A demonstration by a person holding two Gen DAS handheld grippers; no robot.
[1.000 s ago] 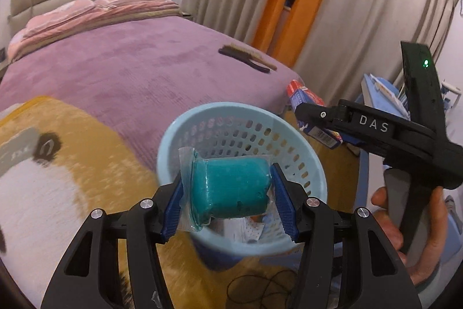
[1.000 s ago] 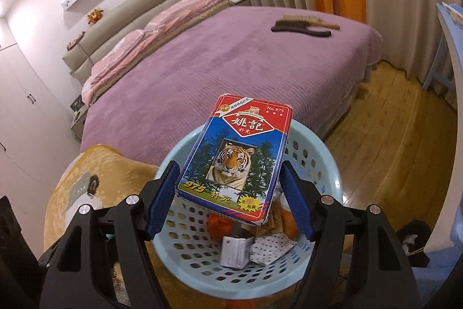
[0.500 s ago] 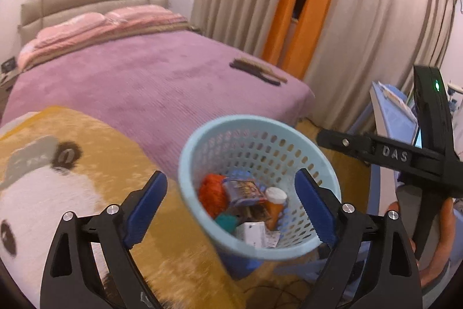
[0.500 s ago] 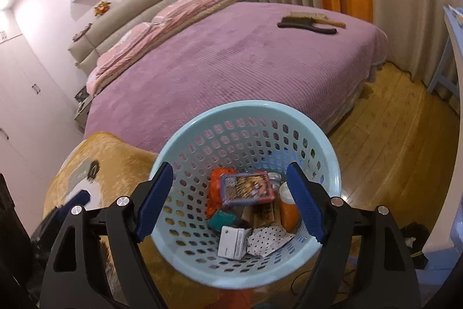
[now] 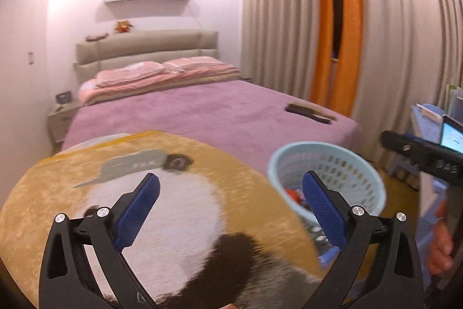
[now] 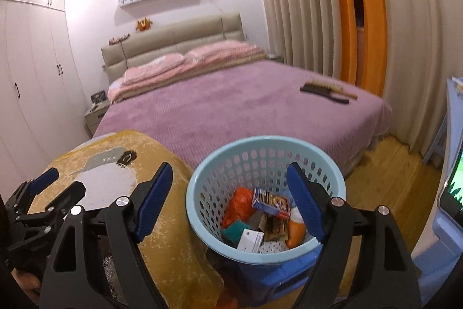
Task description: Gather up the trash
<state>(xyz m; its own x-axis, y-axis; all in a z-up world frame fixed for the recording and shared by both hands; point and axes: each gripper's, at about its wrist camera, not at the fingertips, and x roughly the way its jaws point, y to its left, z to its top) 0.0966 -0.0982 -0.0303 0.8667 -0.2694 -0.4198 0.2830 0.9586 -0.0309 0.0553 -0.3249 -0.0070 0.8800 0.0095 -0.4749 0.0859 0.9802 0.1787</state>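
Trash (image 6: 260,219) is lying in the basket (image 6: 202,210). Left gripper (image 5: 230,194) is opening wide, holding nothing. Right gripper (image 6: 230,203) is staying open and empty.

Both wrist views bedward, basket (image 6: 220,173) shared

Ahead of me lies a bed (image 6: 237,106) under a purple cover, pink pillows (image 6: 185,62) stacked against its beige headboard (image 6: 173,36). Two brushes (image 6: 328,90) rest near its far right corner. Beige curtains (image 6: 295,2) with an orange strip (image 6: 373,7) hang on my right. A yellow panda blanket (image 5: 162,193) spreads close in front, and white wardrobes (image 6: 31,71) line my left.
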